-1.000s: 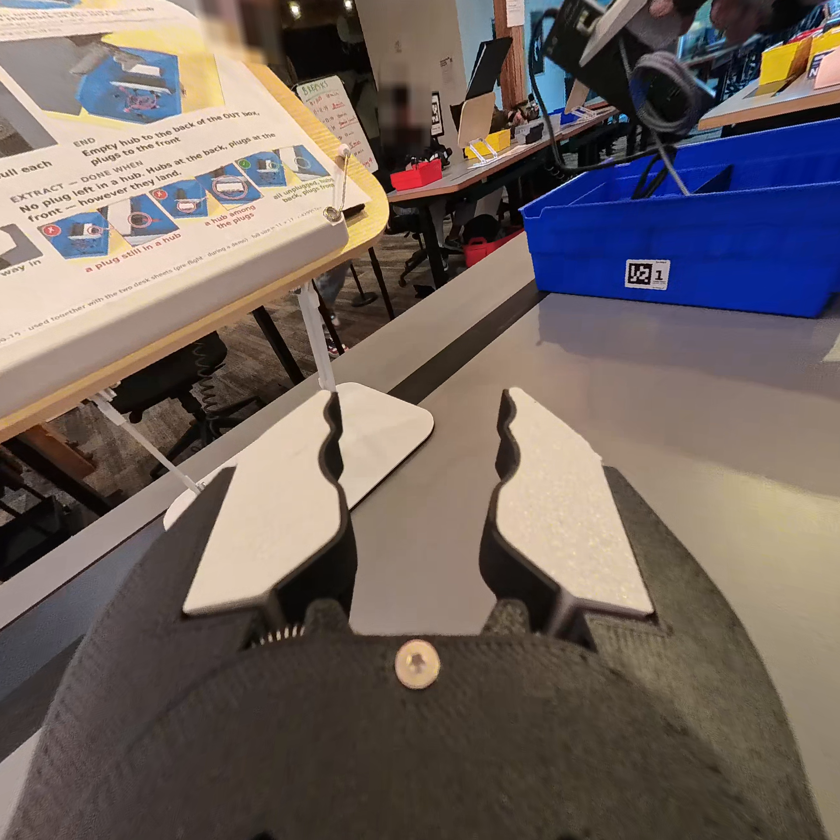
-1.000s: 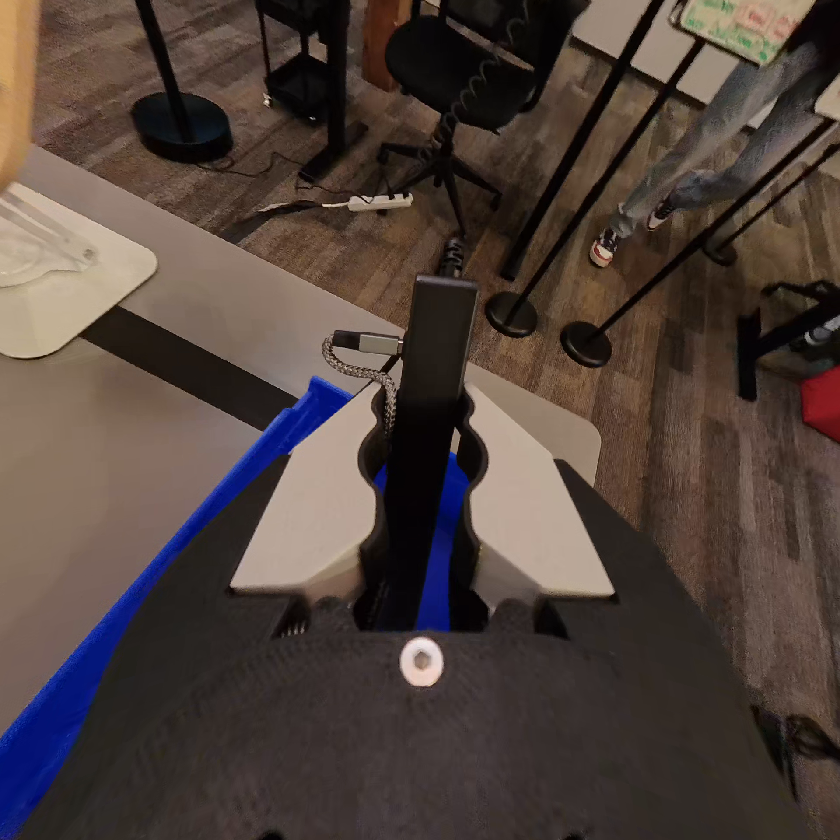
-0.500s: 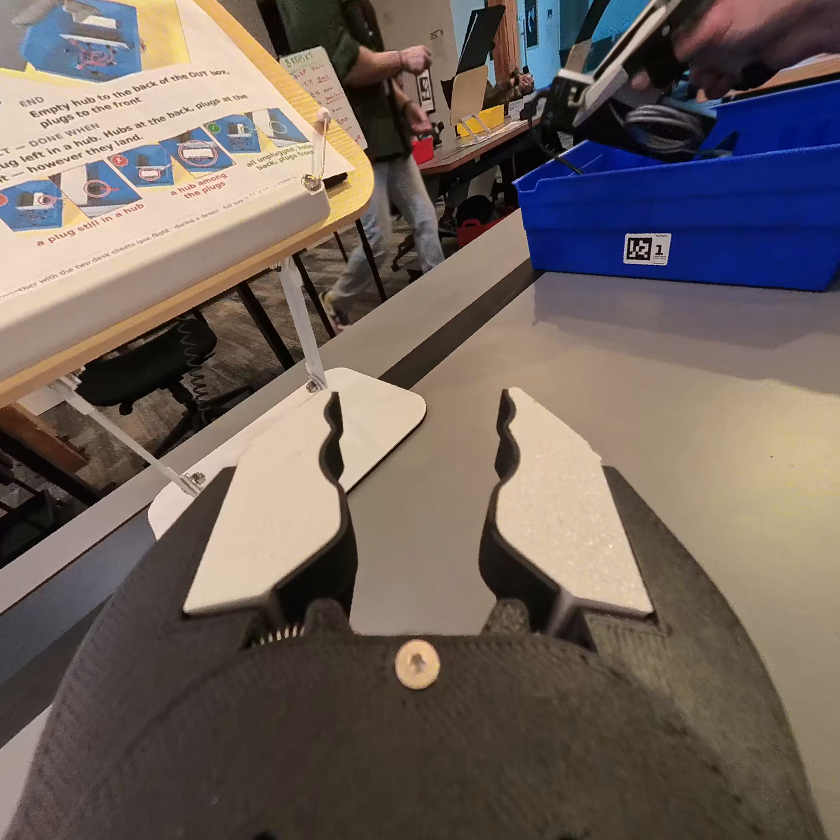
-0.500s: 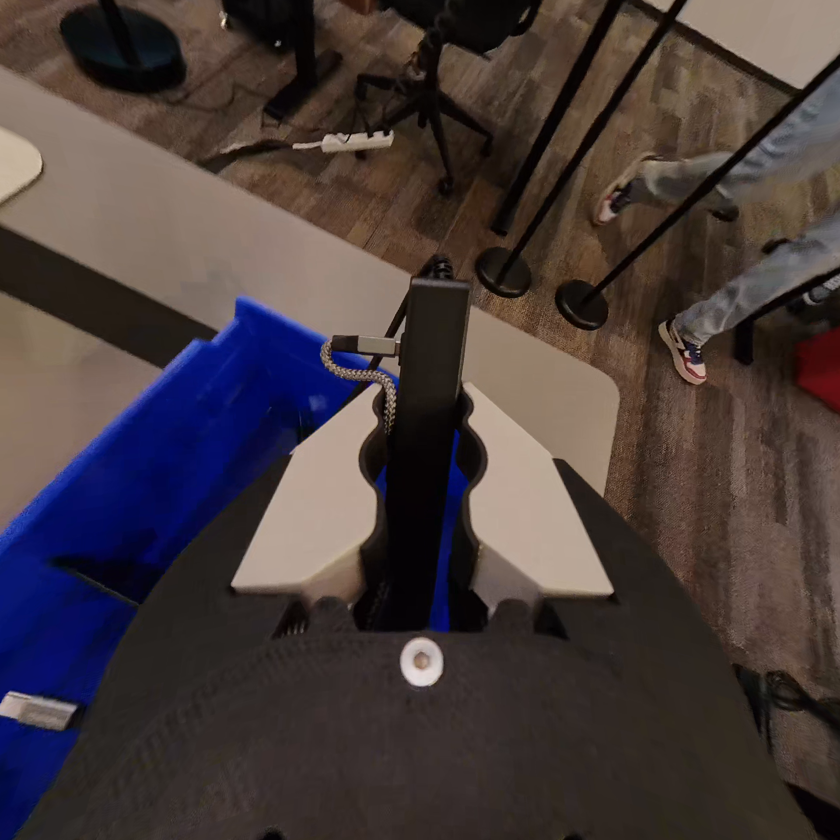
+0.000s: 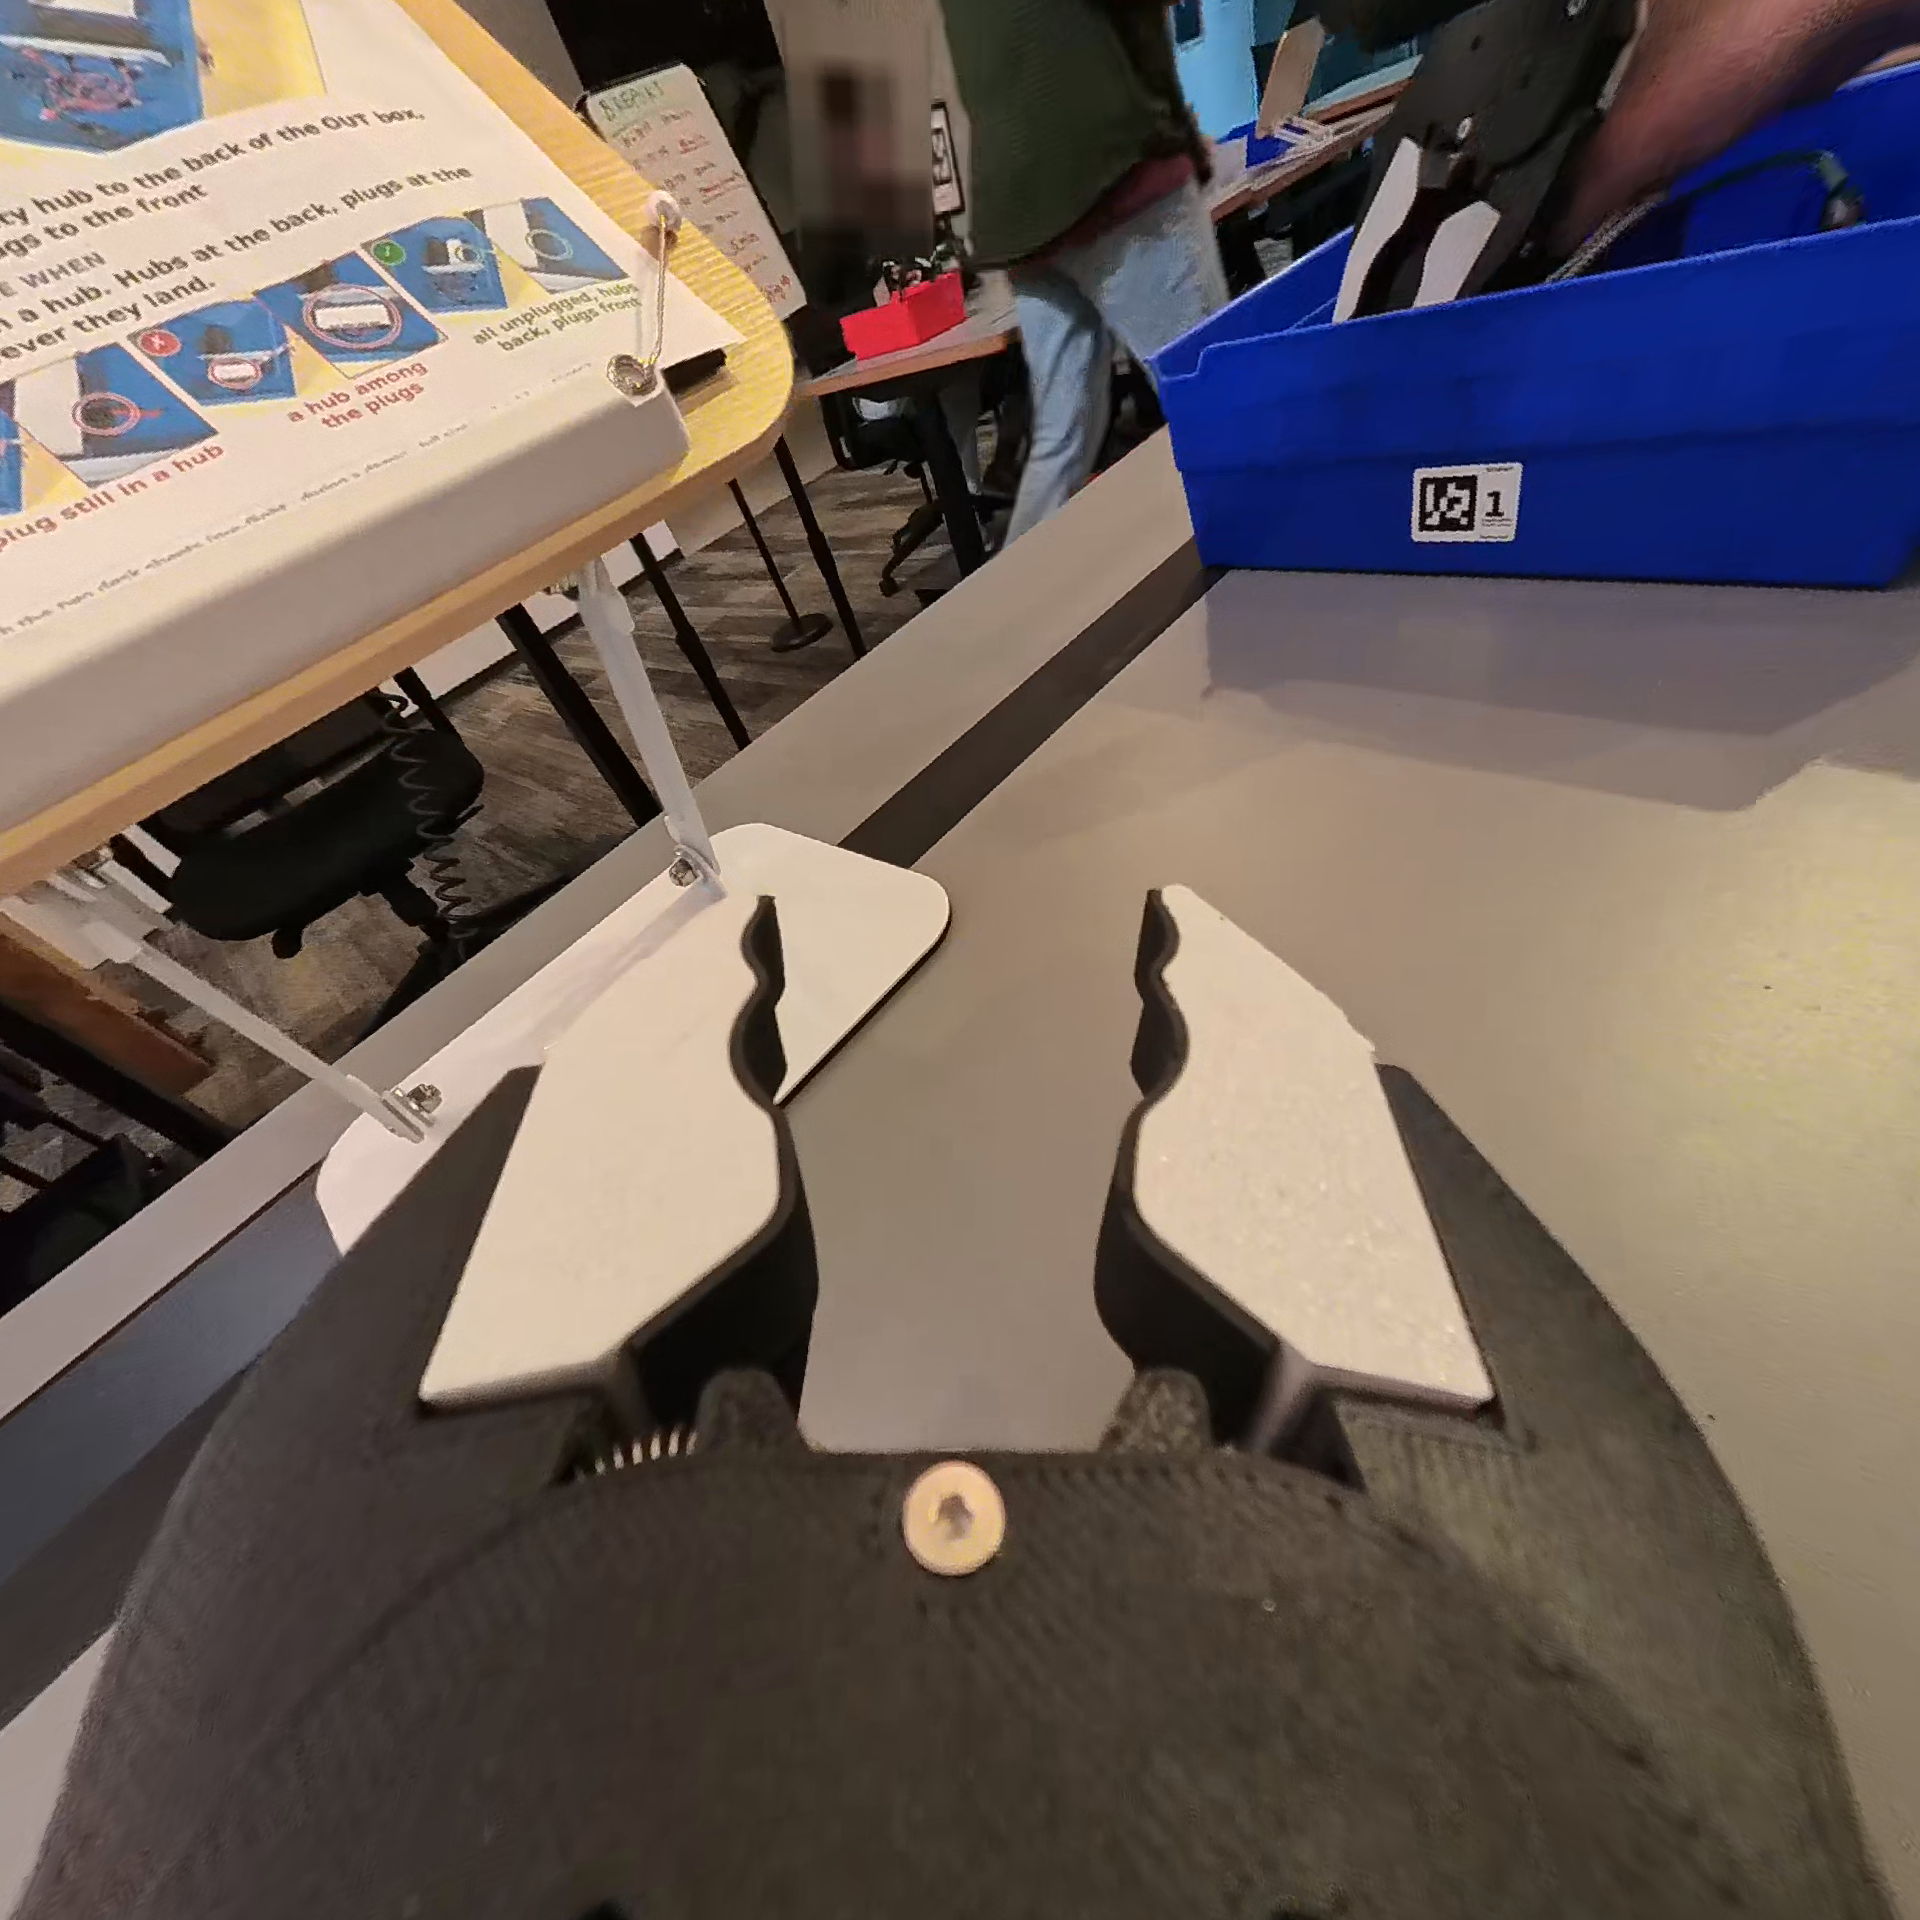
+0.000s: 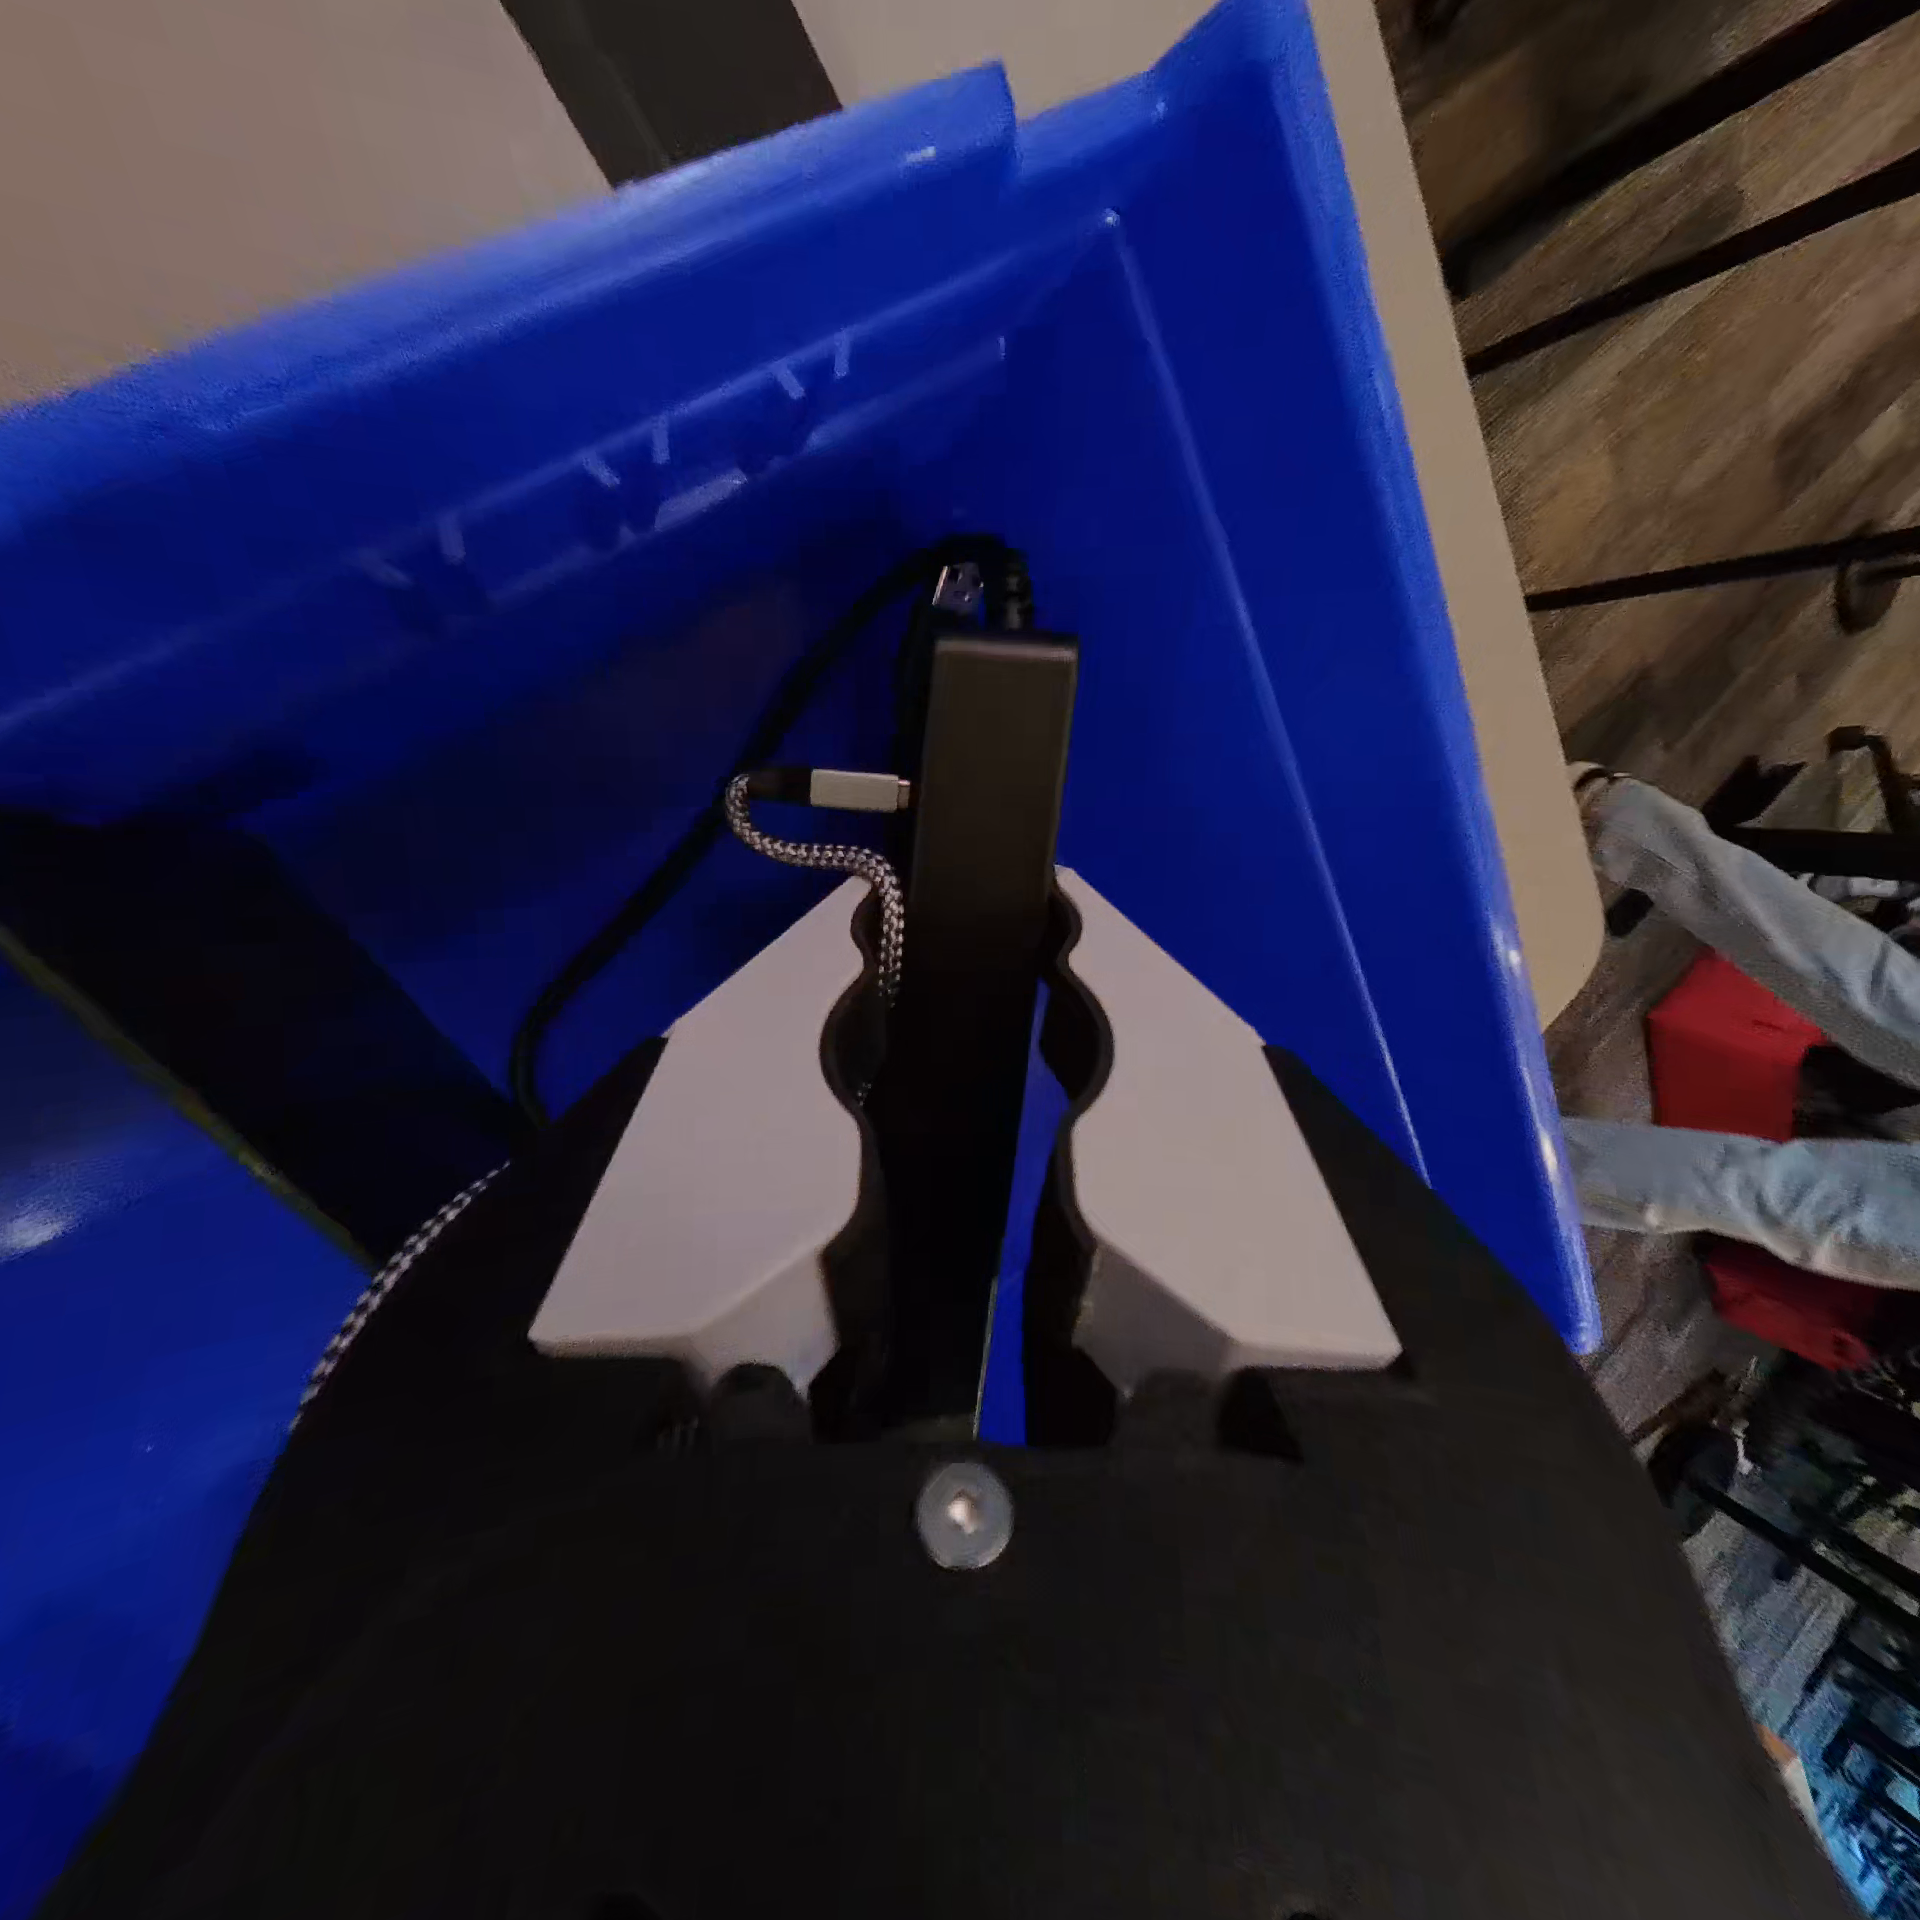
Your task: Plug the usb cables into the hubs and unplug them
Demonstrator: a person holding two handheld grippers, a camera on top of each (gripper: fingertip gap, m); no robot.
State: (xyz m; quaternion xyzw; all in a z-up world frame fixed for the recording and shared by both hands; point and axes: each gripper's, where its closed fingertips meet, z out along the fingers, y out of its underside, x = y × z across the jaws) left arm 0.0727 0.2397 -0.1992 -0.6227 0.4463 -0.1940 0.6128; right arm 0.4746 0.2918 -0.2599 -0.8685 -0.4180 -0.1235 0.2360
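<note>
Black and slim, the hub (image 6: 992,831) is clenched upright between the fingers of the right tongs (image 6: 966,914) and held inside the blue bin (image 6: 520,436). A silver plug on a braided cable (image 6: 821,842) is seated in its side at 9 o'clock. The left tongs (image 5: 956,914) are spread wide, grasping nothing, low over the grey bench (image 5: 1455,831), with a white stand base (image 5: 852,914) at 11 o'clock and the bin (image 5: 1662,416) at 1 o'clock.
</note>
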